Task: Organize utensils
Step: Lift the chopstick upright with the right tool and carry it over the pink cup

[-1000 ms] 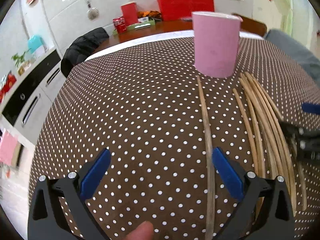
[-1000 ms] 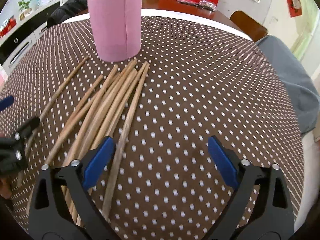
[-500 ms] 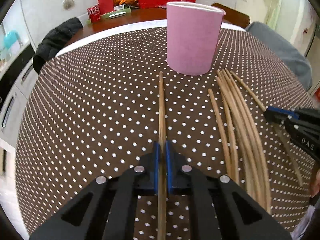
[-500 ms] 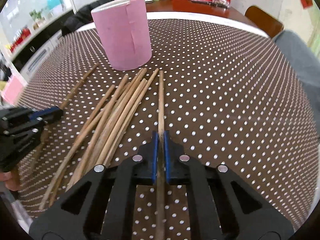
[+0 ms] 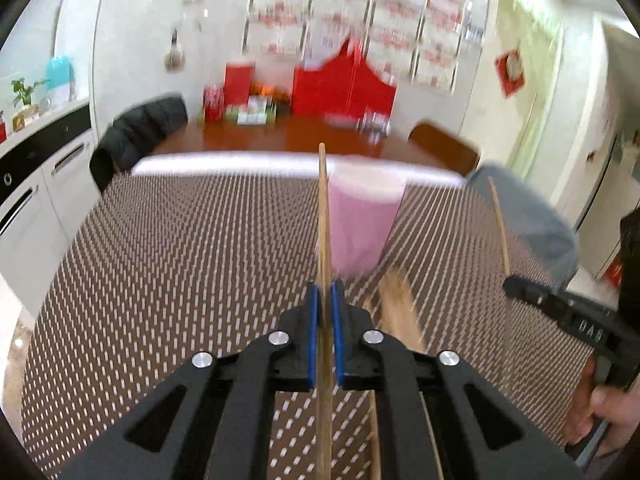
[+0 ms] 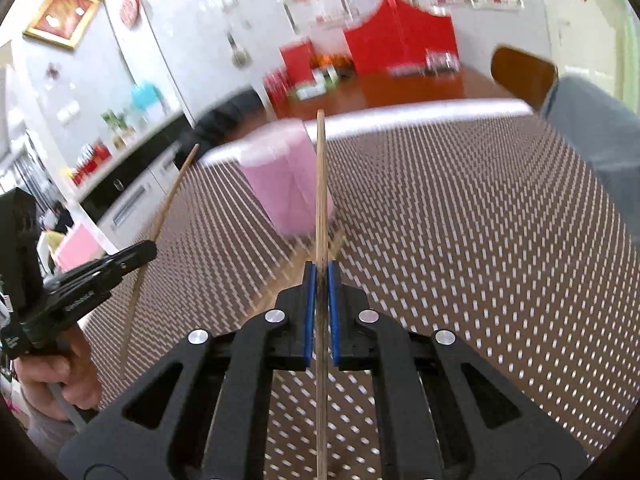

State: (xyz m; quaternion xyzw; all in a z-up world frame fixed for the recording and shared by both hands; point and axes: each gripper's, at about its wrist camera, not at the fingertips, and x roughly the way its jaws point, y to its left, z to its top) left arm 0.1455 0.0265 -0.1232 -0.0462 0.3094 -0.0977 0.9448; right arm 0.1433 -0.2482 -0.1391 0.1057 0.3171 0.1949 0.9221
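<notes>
- Tablecloth [image 5: 168, 264], brown with white dots, covers the round table and fills the lower part of both wrist views; it is streaked by blur.
- Pink cylindrical holder [image 5: 362, 220] stands upright on the cloth near the far edge; in the right wrist view the same holder [image 6: 286, 184] sits just left of centre, its outline smeared.
- Left gripper [image 5: 325, 306] has its blue pads closed narrow on one wooden chopstick [image 5: 323, 216]; the stick runs straight ahead between the jaws, its far tip crossing in front of the holder's left side; it looks clear of the cloth.
- Right gripper [image 6: 320, 280] likewise pinches a single chopstick [image 6: 320, 184] between its blue pads; the stick points forward past the holder's right side.
- Each gripper shows in the other's view: the right one at the right edge, a hand [image 5: 600, 408] gripping its handle and its stick [image 5: 499, 224] slanting upward; the left one at the left edge, its stick [image 6: 168, 204] angled up.
- Loose chopsticks [image 5: 400, 308] lie bundled on the cloth near the foot of the holder, between the two grippers; blurred, so their count cannot be told.
</notes>
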